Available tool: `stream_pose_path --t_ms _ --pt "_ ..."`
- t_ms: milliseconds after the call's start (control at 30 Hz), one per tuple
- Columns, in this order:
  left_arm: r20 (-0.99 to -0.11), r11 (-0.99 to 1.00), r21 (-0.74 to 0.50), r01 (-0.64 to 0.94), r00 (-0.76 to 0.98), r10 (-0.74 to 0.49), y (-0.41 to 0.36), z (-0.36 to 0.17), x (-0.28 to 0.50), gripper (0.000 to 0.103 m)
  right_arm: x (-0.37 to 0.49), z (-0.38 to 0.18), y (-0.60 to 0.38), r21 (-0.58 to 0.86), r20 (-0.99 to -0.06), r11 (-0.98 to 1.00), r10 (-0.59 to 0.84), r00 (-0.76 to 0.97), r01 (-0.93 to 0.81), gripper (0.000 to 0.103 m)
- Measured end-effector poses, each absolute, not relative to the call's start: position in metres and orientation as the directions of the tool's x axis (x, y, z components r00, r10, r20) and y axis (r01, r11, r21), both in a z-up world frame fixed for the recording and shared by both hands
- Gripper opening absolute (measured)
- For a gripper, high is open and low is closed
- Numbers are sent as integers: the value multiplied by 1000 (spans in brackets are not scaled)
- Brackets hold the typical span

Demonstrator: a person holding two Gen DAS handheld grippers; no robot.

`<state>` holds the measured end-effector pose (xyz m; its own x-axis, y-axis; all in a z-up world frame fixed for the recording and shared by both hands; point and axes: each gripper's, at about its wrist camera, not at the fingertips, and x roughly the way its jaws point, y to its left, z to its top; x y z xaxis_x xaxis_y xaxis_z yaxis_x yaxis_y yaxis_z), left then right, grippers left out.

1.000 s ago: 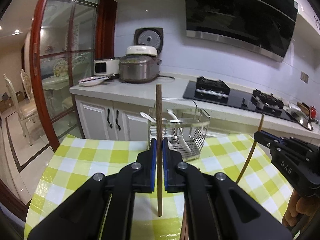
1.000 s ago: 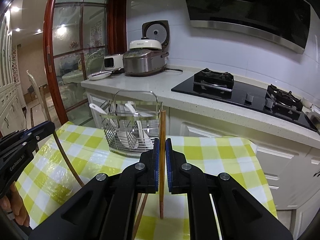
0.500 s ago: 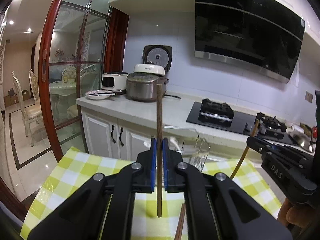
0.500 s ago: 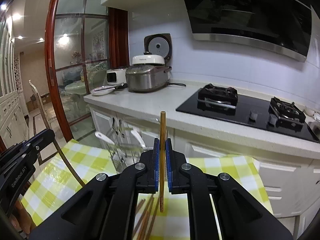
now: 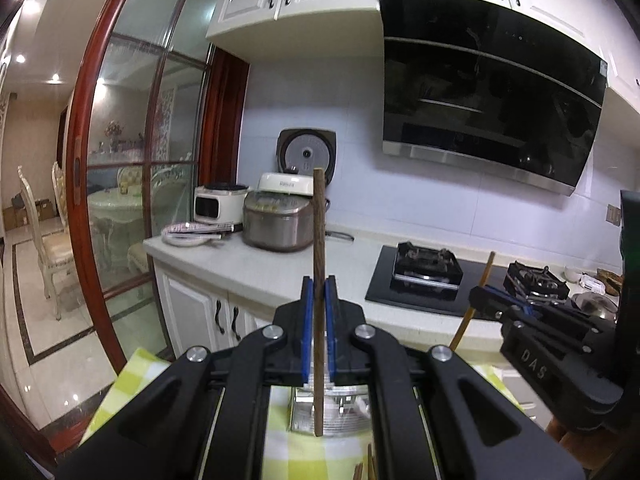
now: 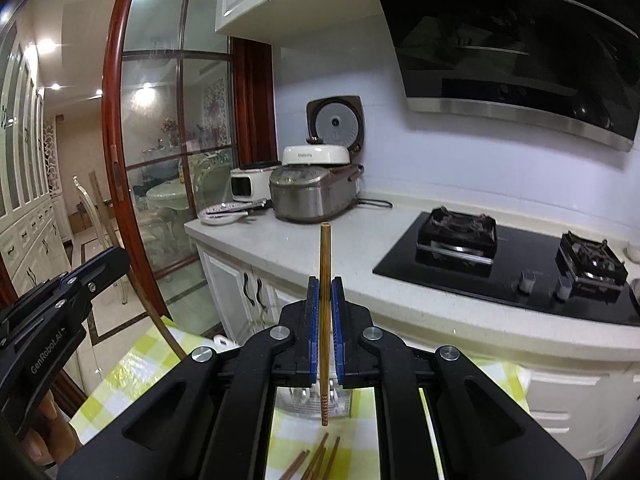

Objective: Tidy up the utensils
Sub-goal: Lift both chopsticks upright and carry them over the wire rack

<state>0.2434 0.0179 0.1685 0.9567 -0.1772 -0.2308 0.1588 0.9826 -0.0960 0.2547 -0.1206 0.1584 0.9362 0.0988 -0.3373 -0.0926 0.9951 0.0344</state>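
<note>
Two chopsticks held upright above the bench

Two grippers each clamp one chopstick. The left gripper (image 5: 319, 304) is closed on a dark brown chopstick (image 5: 319, 264), upright at centre frame. The right gripper (image 6: 325, 308) is closed on a lighter bamboo chopstick (image 6: 325, 280), also upright. Behind each stick's lower end, low in frame, a wire utensil basket (image 6: 304, 402) stands on the checked bench (image 6: 128, 376). Loose chopsticks (image 6: 320, 456) lie at the bottom edge of the right wrist view.
</note>
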Motion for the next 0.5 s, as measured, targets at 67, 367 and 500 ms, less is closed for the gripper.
stream_pose_path --t_ms 67,367,500 --pt "-217 983 -87 163 960 -178 15 177 249 6 256 161 -120 33 -334 995 101 937 -95 9" --pt "-192 983 -77 169 965 -181 9 191 280 6 287 183 -119 29 -309 994 106 945 -102 9" --pt "-188 982 -85 167 965 -180 11 189 296 6 302 185 -120 30 -304 995 100 947 -96 9"
